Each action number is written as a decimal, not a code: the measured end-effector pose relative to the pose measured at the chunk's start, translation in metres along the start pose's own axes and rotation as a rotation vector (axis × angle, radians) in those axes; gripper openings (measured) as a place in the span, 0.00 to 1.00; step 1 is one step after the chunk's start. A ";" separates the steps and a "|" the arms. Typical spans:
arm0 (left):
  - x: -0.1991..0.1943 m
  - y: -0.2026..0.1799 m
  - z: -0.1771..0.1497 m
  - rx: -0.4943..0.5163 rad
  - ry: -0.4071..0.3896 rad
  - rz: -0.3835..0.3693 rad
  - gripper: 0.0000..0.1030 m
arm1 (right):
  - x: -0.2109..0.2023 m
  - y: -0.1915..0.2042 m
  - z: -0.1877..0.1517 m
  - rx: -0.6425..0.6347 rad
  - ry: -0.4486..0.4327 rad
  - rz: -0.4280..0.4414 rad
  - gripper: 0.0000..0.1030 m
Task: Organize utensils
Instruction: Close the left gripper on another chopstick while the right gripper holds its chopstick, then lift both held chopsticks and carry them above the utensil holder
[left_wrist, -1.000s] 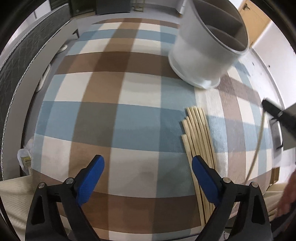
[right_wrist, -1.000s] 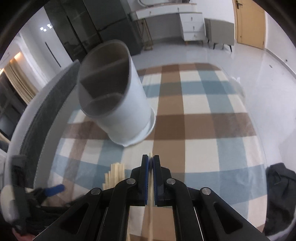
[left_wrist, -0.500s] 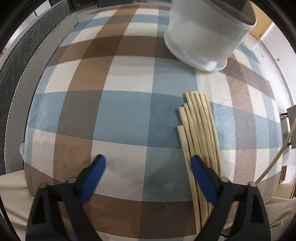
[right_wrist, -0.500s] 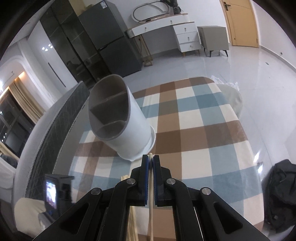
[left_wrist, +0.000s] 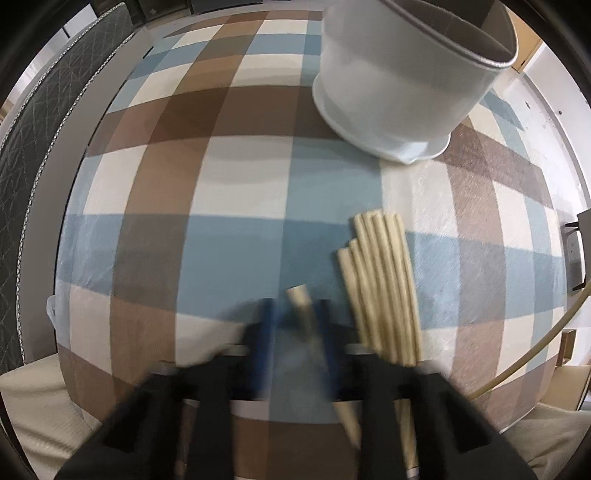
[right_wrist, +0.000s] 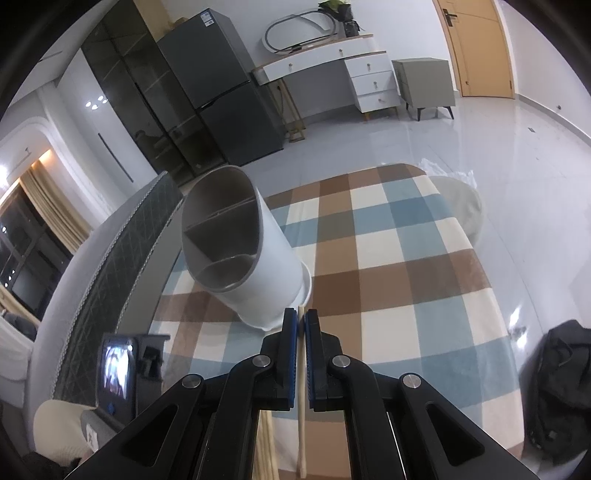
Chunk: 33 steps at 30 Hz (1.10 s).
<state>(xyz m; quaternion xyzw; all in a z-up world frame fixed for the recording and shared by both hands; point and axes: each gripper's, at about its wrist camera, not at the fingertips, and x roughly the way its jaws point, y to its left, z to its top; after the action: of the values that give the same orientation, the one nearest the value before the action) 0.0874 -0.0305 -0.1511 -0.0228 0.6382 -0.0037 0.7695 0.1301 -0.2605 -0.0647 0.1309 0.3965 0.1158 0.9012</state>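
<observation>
A bundle of pale wooden chopsticks (left_wrist: 384, 280) lies on the plaid tablecloth (left_wrist: 229, 236), below the white divided utensil holder (left_wrist: 399, 85). My left gripper (left_wrist: 295, 332) points down at the cloth, blurred. Its jaws are closing on a single chopstick (left_wrist: 301, 302) that lies apart from the bundle on its left. My right gripper (right_wrist: 300, 325) is shut on another chopstick (right_wrist: 301, 406), whose tip points at the foot of the holder (right_wrist: 258, 266). That stick's far end shows at the right edge of the left wrist view.
A grey quilted sofa back (right_wrist: 122, 258) runs along the table's left side. The left gripper's body with a small screen (right_wrist: 116, 365) sits low left in the right wrist view. A black bag (right_wrist: 554, 387) lies on the floor beyond the table's right edge.
My left jaws went from wide open to closed around one chopstick, now apart from the bundle. The right gripper rose a little and tilted up, still holding its chopstick.
</observation>
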 end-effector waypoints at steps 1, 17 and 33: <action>0.000 0.000 0.001 -0.002 -0.003 -0.002 0.03 | 0.000 0.001 0.000 -0.002 -0.002 0.000 0.03; -0.084 0.013 -0.011 0.001 -0.328 -0.138 0.02 | -0.031 0.035 -0.024 -0.130 -0.097 -0.023 0.03; -0.129 0.022 -0.010 0.044 -0.540 -0.251 0.02 | -0.067 0.079 -0.048 -0.223 -0.237 -0.066 0.03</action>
<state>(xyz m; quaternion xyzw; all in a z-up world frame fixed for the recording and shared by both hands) 0.0535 -0.0046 -0.0274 -0.0851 0.4023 -0.1064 0.9053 0.0420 -0.2004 -0.0249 0.0298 0.2761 0.1130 0.9540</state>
